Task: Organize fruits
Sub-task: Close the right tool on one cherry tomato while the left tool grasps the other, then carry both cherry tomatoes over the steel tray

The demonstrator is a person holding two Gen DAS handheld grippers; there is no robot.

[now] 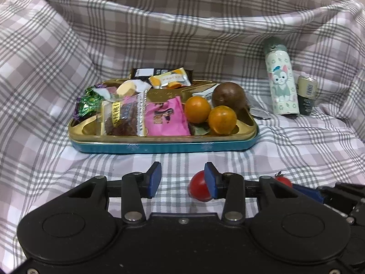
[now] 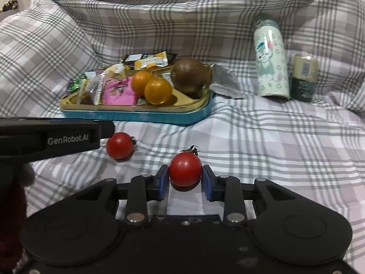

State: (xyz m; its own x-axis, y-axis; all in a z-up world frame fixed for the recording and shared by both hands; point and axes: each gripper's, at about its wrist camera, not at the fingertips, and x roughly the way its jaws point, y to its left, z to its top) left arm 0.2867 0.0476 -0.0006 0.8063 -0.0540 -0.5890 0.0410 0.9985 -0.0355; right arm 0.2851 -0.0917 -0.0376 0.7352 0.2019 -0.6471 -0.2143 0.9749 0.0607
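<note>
The right gripper [image 2: 185, 180] bracketed a small round red cherry tomato [image 2: 185, 170], blue pads seemingly touching, while the parted, empty left gripper [image 1: 182, 178] sat just left of the second tomato [image 1: 199, 186].

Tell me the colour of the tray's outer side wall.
Teal, with faint snowflake marks, on the tray; clearest in the left wrist view.

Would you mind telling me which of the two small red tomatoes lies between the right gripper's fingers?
The red tomato with the upright dark stem, between the blue fingers; the other red tomato lies apart, further left.
</note>
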